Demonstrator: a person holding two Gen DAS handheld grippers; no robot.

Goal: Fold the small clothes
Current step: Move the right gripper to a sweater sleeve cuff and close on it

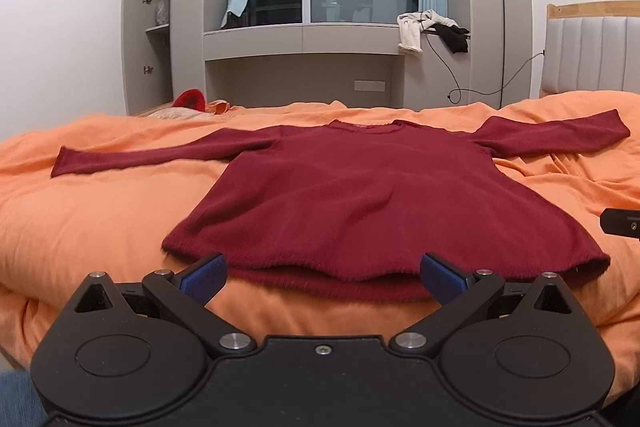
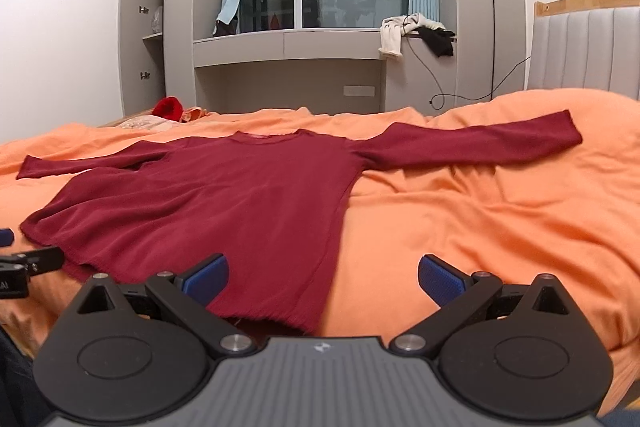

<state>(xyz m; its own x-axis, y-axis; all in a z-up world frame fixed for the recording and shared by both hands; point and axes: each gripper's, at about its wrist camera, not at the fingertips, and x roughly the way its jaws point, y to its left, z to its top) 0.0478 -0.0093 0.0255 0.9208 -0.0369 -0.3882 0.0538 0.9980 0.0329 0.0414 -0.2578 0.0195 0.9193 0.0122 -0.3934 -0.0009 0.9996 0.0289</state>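
Sweater (image 1: 360,195), dark red with long sleeves, lies flat and face up on the bed's orange blanket (image 1: 100,227), both sleeves stretched out to the sides and the neckline toward the far edge. Its hem, nearest the cameras, runs close to the bed's near edge. A grey padded headboard (image 1: 592,55) with a wooden top stands at the right. Beyond the bed, a grey window ledge (image 1: 300,35) carries a heap of white and black clothes (image 1: 432,31), with a cable hanging from it.

Left tongs (image 1: 322,277) are spread wide and empty, their blue pads just short of the hem, one toward each hem corner. Right tongs (image 2: 322,277) are also spread wide and empty, straddling the sweater's right hem corner: the left pad is over the fabric, the right pad over bare blanket.
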